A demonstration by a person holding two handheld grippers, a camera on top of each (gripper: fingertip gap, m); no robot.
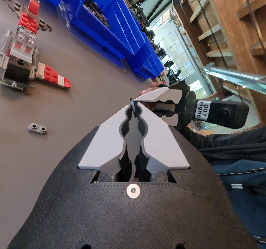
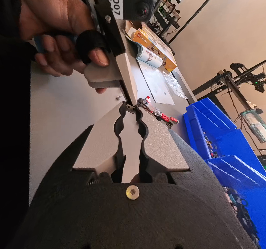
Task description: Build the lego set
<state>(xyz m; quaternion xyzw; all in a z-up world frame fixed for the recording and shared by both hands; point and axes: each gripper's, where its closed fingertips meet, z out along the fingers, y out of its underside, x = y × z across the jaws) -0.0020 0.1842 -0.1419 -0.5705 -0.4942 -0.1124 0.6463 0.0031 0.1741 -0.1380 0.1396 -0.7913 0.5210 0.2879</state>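
- One half-built lego plane point(image 1: 27, 43), red, grey and black, sits on the grey table point(image 1: 89, 92), far left.
- One loose grey two-hole piece point(image 1: 37, 128) lies alone on the table, nearer than the plane.
- Blue bins point(image 1: 115, 30) line the far side; I count at least three.
- The left gripper point(image 1: 133, 106) is almost closed, tips pinching a small dark lego piece point(image 1: 133, 106).
- The right gripper point(image 2: 130, 107) is pinching that same small piece point(image 2: 130, 108), tip to tip with the left.
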